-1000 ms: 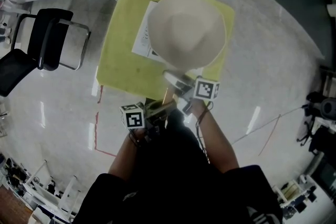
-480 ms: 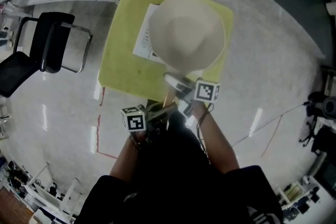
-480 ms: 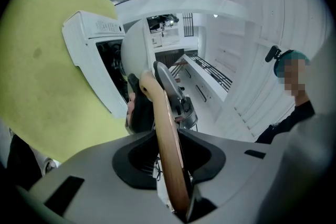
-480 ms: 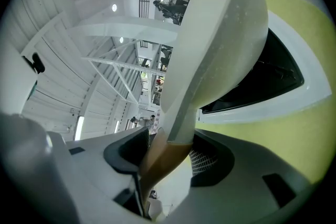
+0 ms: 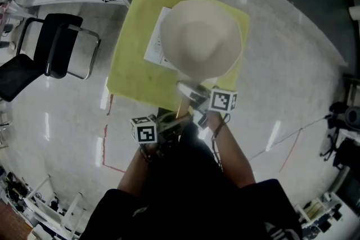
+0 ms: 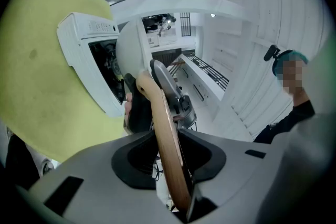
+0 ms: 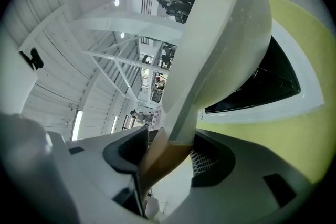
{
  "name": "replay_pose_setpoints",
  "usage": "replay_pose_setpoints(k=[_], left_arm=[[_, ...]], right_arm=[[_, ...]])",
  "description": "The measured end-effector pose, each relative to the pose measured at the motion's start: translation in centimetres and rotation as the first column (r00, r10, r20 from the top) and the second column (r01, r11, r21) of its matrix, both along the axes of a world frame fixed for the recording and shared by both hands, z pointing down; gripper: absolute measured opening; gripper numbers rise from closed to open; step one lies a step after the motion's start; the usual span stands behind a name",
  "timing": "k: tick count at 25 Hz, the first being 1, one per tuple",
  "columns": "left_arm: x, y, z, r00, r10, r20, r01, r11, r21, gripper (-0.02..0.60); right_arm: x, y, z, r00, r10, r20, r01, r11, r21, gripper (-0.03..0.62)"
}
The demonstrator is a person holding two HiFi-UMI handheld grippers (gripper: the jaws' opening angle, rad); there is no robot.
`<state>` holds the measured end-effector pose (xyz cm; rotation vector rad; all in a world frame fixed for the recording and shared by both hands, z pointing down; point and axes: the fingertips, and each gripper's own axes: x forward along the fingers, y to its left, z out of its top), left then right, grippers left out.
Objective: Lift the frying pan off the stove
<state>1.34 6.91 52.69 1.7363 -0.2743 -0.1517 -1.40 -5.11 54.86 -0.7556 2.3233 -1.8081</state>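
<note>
A yellow-green desk (image 5: 132, 67) carries a white stove (image 5: 153, 49). The cream pan (image 5: 199, 36) hangs tilted just above the stove, clear of its black top. Left tongs (image 6: 169, 150) and right tongs (image 7: 167, 153) both grip the pan's wooden handle (image 6: 157, 107), their jaws opening slightly with the pads on the wood.

Your head view looks steeply down from high above onto the yellow table (image 5: 128, 69) and the frying pan (image 5: 199, 36). The left gripper view and the right gripper view sit very close in, each facing forward along the wooden handle (image 6: 167, 145) toward the pan from opposite sides. All three views share the pan, the table and the white stove (image 6: 79, 36).
</note>
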Motion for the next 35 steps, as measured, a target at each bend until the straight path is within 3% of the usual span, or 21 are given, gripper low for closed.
replay_pose_setpoints(k=[24, 35], left_arm=[[0.7, 1.2, -9.6, 0.999, -0.025, -0.023, 0.028, 0.988, 0.151, 0.157], [1.7, 2.4, -11.8, 1.000, 0.010, -0.024, -0.005, 0.980, 0.200, 0.160]], right_arm=[[0.4, 1.2, -11.0, 0.999, -0.031, -0.007, 0.032, 0.989, 0.145, 0.256], [1.5, 2.4, -13.2, 0.999, -0.024, -0.025, 0.028, 0.985, 0.168, 0.261]])
